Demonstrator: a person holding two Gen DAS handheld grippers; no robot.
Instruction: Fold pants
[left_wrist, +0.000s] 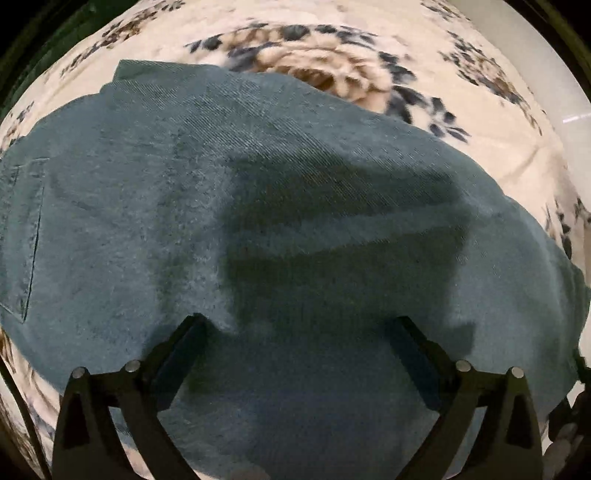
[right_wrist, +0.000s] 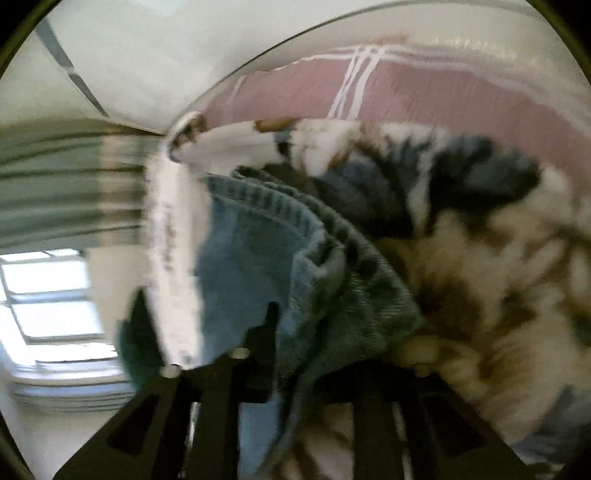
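Blue denim pants (left_wrist: 184, 184) lie spread flat on a floral fleece blanket (left_wrist: 332, 66), with a back pocket (left_wrist: 22, 236) at the left edge. My left gripper (left_wrist: 299, 323) points straight down just above the denim, open wide, with nothing between its fingers. In the right wrist view, a bunched, layered stretch of the pants (right_wrist: 258, 266) with a stitched hem (right_wrist: 332, 229) runs between the fingers of my right gripper (right_wrist: 321, 332). The cloth drapes over and hides the right finger. The picture is blurred, so whether the pads press on the denim is unclear.
The blanket (right_wrist: 480, 258) is cream with brown and dark blue flowers. Pink striped bedding (right_wrist: 406, 85) lies beyond it. A bright window (right_wrist: 48, 295) and a green curtain (right_wrist: 55, 184) are at the left. Pale floor (left_wrist: 554, 92) shows past the blanket's right edge.
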